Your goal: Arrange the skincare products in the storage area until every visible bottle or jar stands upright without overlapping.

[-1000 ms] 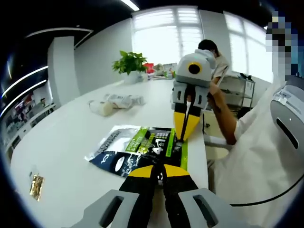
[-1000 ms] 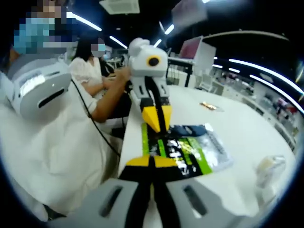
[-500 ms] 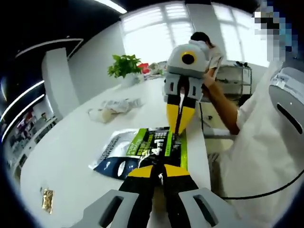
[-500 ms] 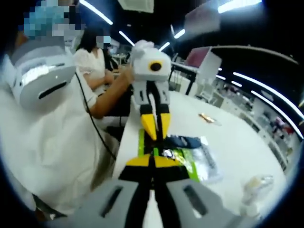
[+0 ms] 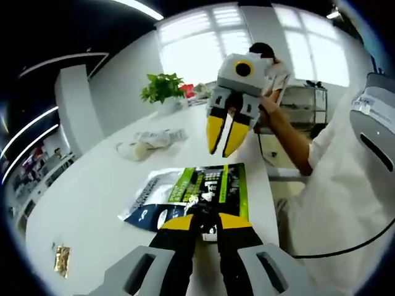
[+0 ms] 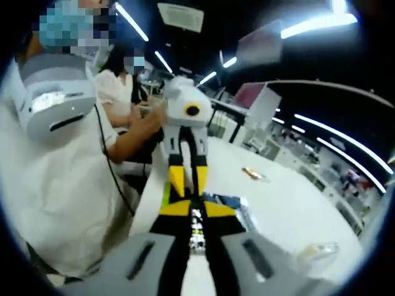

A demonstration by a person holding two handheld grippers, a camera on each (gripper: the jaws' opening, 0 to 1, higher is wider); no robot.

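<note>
Two claws: the left claw (image 5: 207, 217) rises from the bottom of the left gripper view; the right claw (image 5: 220, 152) enters that view from above, held by a hand at its rear.
Right claw state: its yellow jaws are spread apart with nothing between them, and it hangs in the air above the far edge of the packet (image 5: 196, 187).
Left claw state: its jaws stand close together at the packet's near edge; whether they pinch that edge cannot be told.
Packet: a flat green, black and silver pouch lies on the white counter (image 5: 92, 191), near the counter's edge beside the person.
Wrapped bundle: a clear-wrapped bundle (image 5: 150, 139) lies farther along the counter, well apart from the packet.
Gold wrapper: a small gold wrapper (image 5: 61, 259) lies alone near the counter's near left part.
Plant: a potted plant (image 5: 164, 87) stands at the counter's far end, before the windows.
Right gripper view: the left claw (image 6: 188, 182) faces the right claw (image 6: 196, 206) nose to nose; a sliver of the packet (image 6: 229, 202) shows beside them, with the gold wrapper (image 6: 253, 174) and the wrapped bundle (image 6: 317, 251) beyond.
Person: a white-clad sleeve and forearm (image 6: 133, 139) reach to the left claw.
</note>
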